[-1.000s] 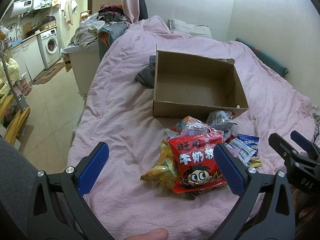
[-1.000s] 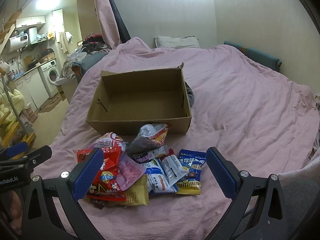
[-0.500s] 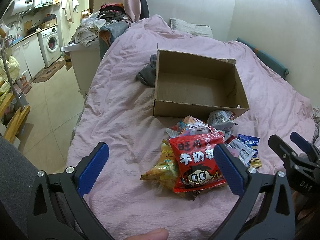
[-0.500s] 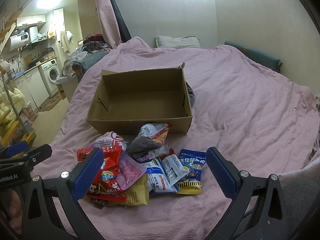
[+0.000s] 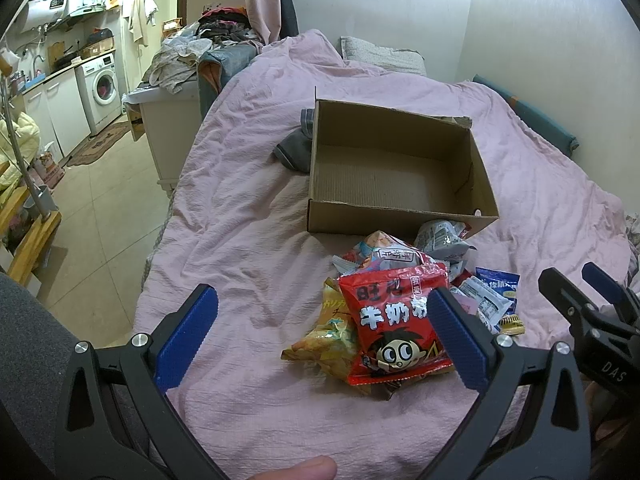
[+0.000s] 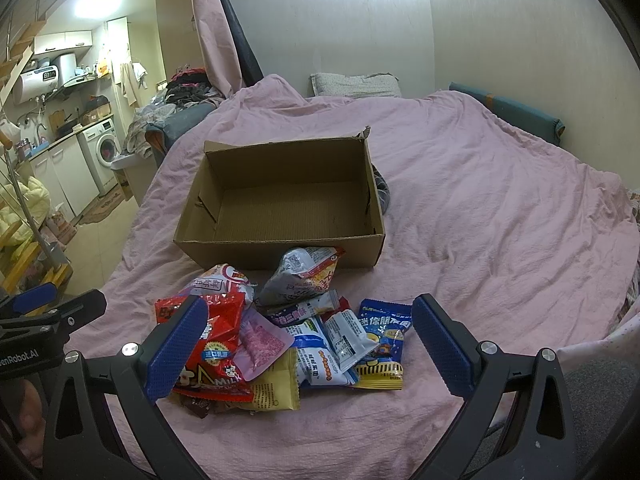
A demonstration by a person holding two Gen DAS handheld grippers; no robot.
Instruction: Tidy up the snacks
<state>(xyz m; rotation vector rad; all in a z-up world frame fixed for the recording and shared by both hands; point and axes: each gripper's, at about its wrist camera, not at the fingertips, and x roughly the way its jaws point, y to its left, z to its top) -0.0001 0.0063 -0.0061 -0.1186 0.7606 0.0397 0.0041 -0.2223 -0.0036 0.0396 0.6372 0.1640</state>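
An open, empty cardboard box [image 5: 396,168] [image 6: 280,200] sits on the pink bed cover. In front of it lies a heap of snack packets: a red bag with a cartoon face [image 5: 394,324] [image 6: 212,352], a yellow chip bag [image 5: 326,336], a silver bag [image 6: 304,276], a blue packet [image 6: 384,336] and several small white ones. My left gripper [image 5: 320,336] is open and empty, hovering just before the heap. My right gripper [image 6: 306,344] is open and empty, its jaws either side of the heap. Each gripper shows at the edge of the other's view.
The pink bed cover [image 6: 500,208] spreads around the box, with a pillow [image 6: 356,84] at the far end. A dark cloth [image 5: 294,148] lies beside the box. The bed's left edge drops to a tiled floor [image 5: 100,200] with a cabinet and washing machine.
Both grippers have stayed open and nearly still. The views have only drifted slightly; the snacks and box have not moved.
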